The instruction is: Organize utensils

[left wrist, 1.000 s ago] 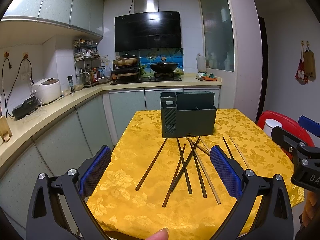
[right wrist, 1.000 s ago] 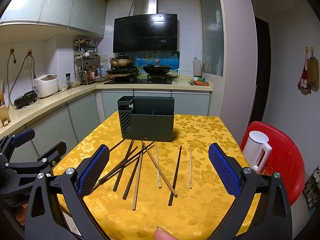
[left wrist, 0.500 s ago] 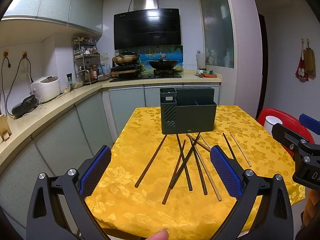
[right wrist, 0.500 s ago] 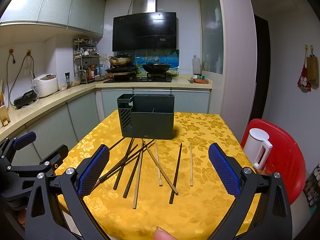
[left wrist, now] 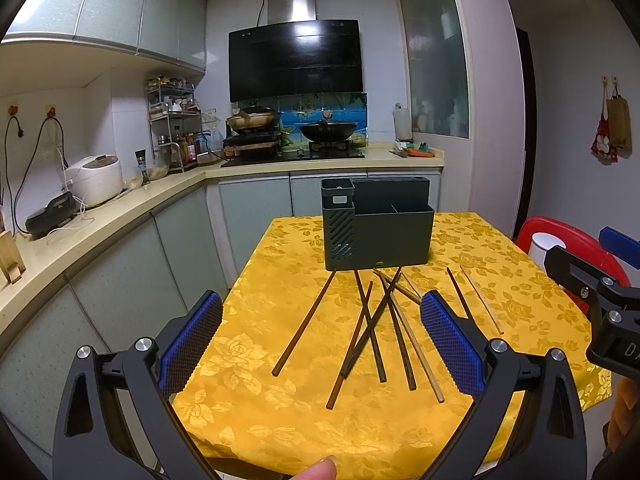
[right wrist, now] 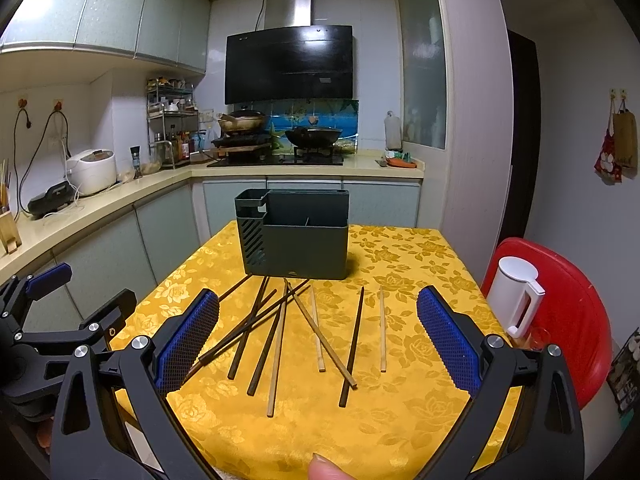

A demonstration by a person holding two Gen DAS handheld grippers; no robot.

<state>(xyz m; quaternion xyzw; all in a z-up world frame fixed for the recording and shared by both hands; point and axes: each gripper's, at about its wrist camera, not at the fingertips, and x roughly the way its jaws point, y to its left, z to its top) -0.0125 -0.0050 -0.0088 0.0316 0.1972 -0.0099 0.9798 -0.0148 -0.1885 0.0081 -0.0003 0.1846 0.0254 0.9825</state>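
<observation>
Chopsticks loose in front of the caddy

Caddy (right wrist: 294,236): dark grey-green plastic, upright near mid-table on the yellow cloth (right wrist: 400,420), w/ a taller slotted section on its left & lower open compartments w/ dividers on the right; nothing seen sticking out the top. Chopsticks (right wrist: 280,332): mix of dark brown & pale wood, lying flat on the cloth, far ends near the caddy's base, fanned toward the near edge. Left-hand ones cross & overlap in a heap (left wrist: 376,332); a dark one (right wrist: 352,344) & a pale one (right wrist: 382,330) lie apart on the right, roughly parallel.
</observation>
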